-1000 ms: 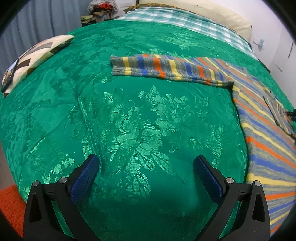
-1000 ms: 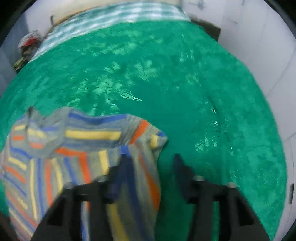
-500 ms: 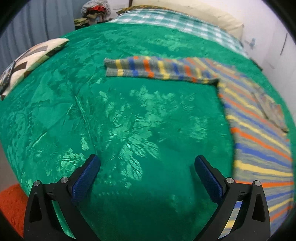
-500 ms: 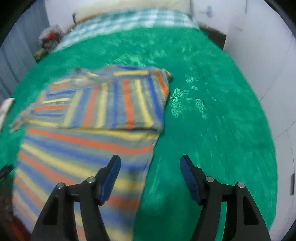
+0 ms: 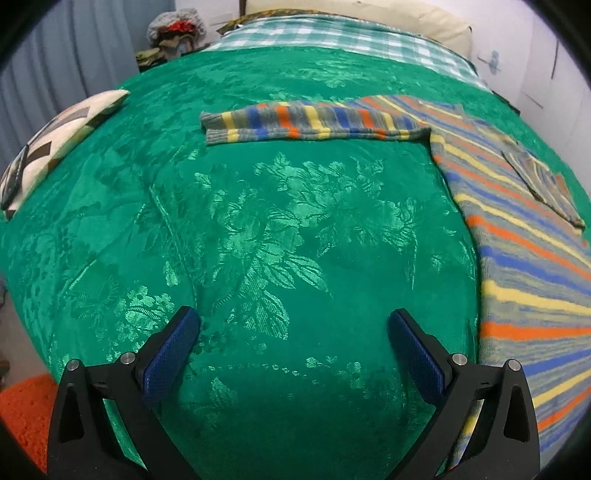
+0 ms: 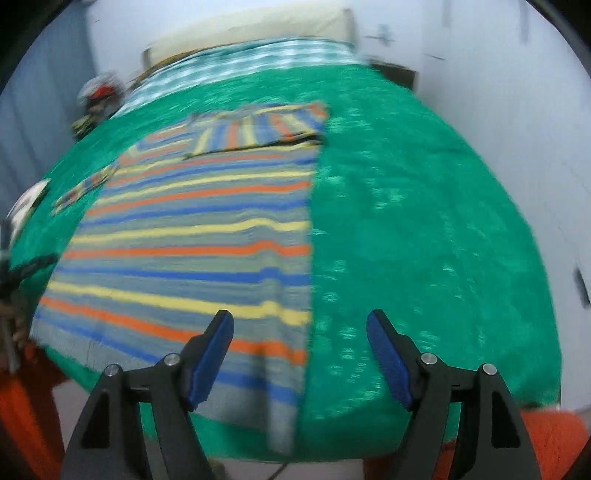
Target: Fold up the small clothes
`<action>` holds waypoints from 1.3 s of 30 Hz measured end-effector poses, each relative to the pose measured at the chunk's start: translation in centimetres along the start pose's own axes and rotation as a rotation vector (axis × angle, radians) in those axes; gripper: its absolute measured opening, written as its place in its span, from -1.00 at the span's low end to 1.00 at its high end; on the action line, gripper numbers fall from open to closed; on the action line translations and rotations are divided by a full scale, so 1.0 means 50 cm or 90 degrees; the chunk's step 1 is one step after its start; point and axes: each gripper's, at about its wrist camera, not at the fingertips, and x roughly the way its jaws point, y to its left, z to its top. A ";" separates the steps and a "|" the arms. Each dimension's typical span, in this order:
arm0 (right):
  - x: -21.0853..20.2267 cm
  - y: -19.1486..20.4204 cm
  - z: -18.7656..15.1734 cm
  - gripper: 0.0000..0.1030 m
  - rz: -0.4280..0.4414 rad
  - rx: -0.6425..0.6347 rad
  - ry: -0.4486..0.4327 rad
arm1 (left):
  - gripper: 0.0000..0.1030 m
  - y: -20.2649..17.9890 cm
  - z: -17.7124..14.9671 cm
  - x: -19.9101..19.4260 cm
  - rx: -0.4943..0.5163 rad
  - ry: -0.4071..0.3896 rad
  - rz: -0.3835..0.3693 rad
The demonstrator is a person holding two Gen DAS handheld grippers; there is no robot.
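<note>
Plainly, scene: a bed covered with a green floral bedspread (image 5: 280,236), seen from two wrist cameras; the right view is blurred.
Left tongs (image 5: 293,345): spread wide, blue-padded fingers (image 5: 170,356) far apart, nothing between them; they hang over bare bedspread near the bed's near edge, pointing along the bed toward its head.
Right tongs (image 6: 300,345): also gaping wide and holding nothing; the left finger (image 6: 210,360) sits over the sweater's lower right corner, the right finger over green cloth, so the sweater's right edge runs up between them. Whether the fingers touch the fabric cannot be told.
Striped sweater (image 6: 192,236): lies flat on the bedspread, hem toward the near edge, grey with orange, yellow and blue stripes. In the left view its body (image 5: 524,266) fills the right side, well to the right of the left tongs.
Left sleeve (image 5: 314,123): stretched straight out sideways from the body across the bedspread, cuff end toward the patterned cushion.
Right sleeve (image 6: 258,129): folded inward, lying on top of the chest area near the collar.
Patterned cushion (image 5: 55,140): on the bedspread's left edge, apart from the sleeve cuff.
Checked blanket (image 5: 332,35): across the head of the bed, beyond the sweater.
Orange rug (image 6: 554,439): on the floor below the bed's near edge.
</note>
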 end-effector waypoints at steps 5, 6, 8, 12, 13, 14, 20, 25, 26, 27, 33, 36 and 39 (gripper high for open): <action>-0.035 -0.051 0.017 0.47 -0.051 0.062 -0.083 | 0.99 0.002 -0.001 0.005 -0.004 0.003 0.002; -0.035 -0.060 0.017 0.48 -0.056 0.073 -0.082 | 0.99 0.003 0.000 0.006 -0.004 0.003 0.001; -0.032 -0.073 0.018 0.48 -0.050 0.097 -0.074 | 0.99 0.006 0.001 0.007 -0.003 0.004 -0.001; -0.033 -0.066 0.020 0.48 -0.053 0.095 -0.082 | 0.99 0.007 0.001 0.006 0.000 0.006 -0.004; -0.033 -0.060 0.018 0.48 -0.052 0.087 -0.084 | 0.99 0.007 0.002 0.006 -0.001 0.007 -0.004; -0.035 -0.054 0.016 0.48 -0.053 0.079 -0.086 | 0.99 0.007 0.003 0.007 -0.001 0.007 -0.004; -0.045 -0.020 0.015 0.48 -0.064 0.030 -0.111 | 0.99 0.005 0.005 0.007 -0.003 0.010 -0.003; -0.043 -0.023 0.015 0.48 -0.063 0.038 -0.109 | 0.99 0.004 0.004 0.007 -0.003 0.010 -0.003; -0.044 -0.025 0.015 0.48 -0.064 0.041 -0.111 | 0.99 0.004 0.004 0.007 -0.003 0.010 -0.003; -0.044 -0.027 0.015 0.48 -0.064 0.043 -0.112 | 0.99 0.004 0.004 0.007 -0.003 0.010 -0.003; -0.047 -0.034 0.014 0.48 -0.064 0.051 -0.115 | 0.99 0.004 0.004 0.007 -0.001 0.010 -0.002; -0.046 -0.034 0.015 0.48 -0.063 0.050 -0.113 | 0.99 0.004 0.004 0.007 -0.001 0.010 -0.003; -0.048 -0.033 0.014 0.48 -0.063 0.049 -0.115 | 0.99 0.005 0.004 0.007 -0.001 0.010 -0.003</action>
